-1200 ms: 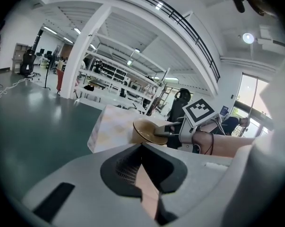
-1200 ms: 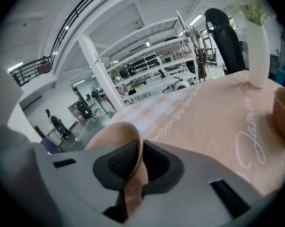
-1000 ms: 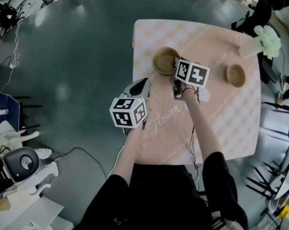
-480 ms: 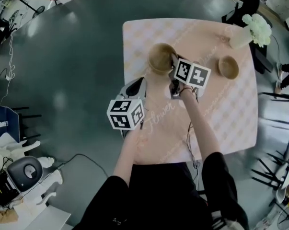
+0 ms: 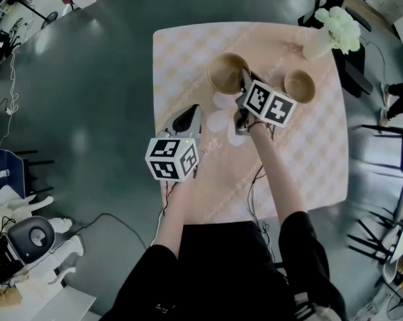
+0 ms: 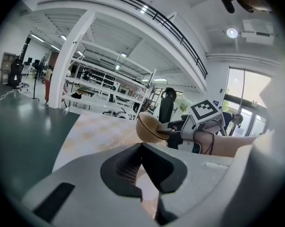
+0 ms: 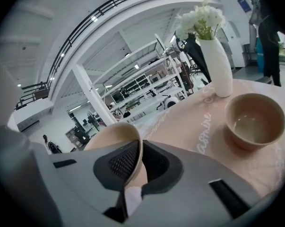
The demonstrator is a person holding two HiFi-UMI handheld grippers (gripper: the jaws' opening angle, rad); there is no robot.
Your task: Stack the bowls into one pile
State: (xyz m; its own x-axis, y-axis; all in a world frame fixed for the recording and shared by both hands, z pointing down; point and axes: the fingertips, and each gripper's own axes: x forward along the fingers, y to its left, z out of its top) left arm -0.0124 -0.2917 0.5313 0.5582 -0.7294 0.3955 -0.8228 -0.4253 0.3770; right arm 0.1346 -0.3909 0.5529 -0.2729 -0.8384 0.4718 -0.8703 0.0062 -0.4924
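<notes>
The left gripper (image 6: 142, 148) has its fingers pressed together, with nothing in them. There are two round, smooth tan bowls. The right gripper (image 7: 138, 151) pinches the thin rim of the held bowl (image 7: 111, 137), tipped above the table (image 5: 181, 52) with its pink checked cloth. The other bowl (image 7: 254, 119) sits upright further right, near one white vase (image 7: 217, 67).

bright even overhead lighting; soft shadows; slight motion blur in head view; fisheye warp, dark vignette in gripper views.

White column (image 6: 69, 60), railed gallery (image 6: 133, 6) overhead
</notes>
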